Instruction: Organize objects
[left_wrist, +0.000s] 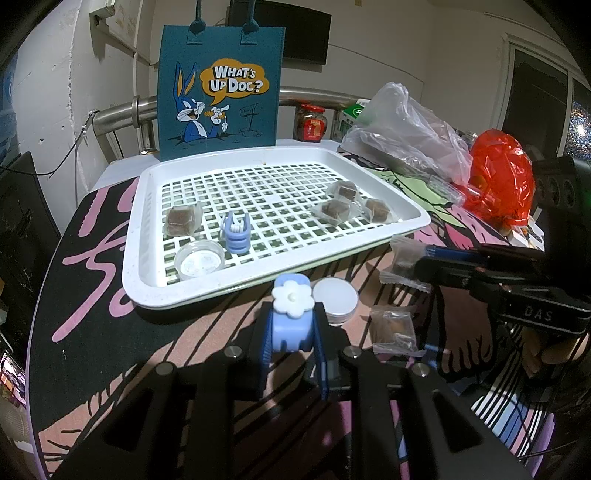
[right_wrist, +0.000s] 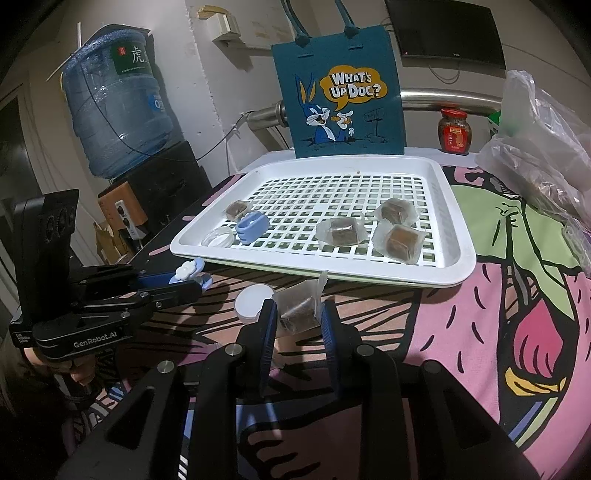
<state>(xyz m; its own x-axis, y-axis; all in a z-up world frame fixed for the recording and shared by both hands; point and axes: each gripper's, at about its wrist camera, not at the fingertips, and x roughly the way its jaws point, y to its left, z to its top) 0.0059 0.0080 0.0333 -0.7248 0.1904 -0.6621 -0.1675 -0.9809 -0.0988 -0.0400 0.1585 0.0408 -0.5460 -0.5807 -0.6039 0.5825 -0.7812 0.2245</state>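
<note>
two handheld grippers hover over a cartoon-printed worktop (left_wrist: 110, 295) just in front of a white slotted tray (left_wrist: 258, 288). the left gripper (left_wrist: 291, 332) has its jaws clamped on a light blue hair claw clip topped with a white flower (left_wrist: 291, 317), held just short of the tray's near rim; in the right wrist view the same gripper (right_wrist: 192, 282) comes in from the left with the flower clip (right_wrist: 188, 271) at its tip. the right gripper (right_wrist: 297, 314) has its jaws clamped on a clear-wrapped brown candy cube (right_wrist: 297, 304), also near the tray's near edge, and appears in the left wrist view at the right, its tip (left_wrist: 415, 260) pinching the wrapper (left_wrist: 402, 258). a round white lidded tin (left_wrist: 336, 297) sits on the worktop between the two grippers, and a further wrapped cube (left_wrist: 393, 328) lies to its right. on the tray, a second blue claw clip (left_wrist: 235, 234) stands beside a small clear round dish (left_wrist: 199, 258) at the near left, with one wrapped cube (left_wrist: 181, 219) just behind them; three more wrapped cubes (left_wrist: 338, 210) cluster at the right. behind the tray stands a teal felt tote bag printed "what's up doc?" (left_wrist: 218, 92). a red-lidded jar (left_wrist: 310, 122), a clear plastic bag (left_wrist: 406, 129) and a red plastic bag (left_wrist: 502, 177) lie at the far right.
</note>
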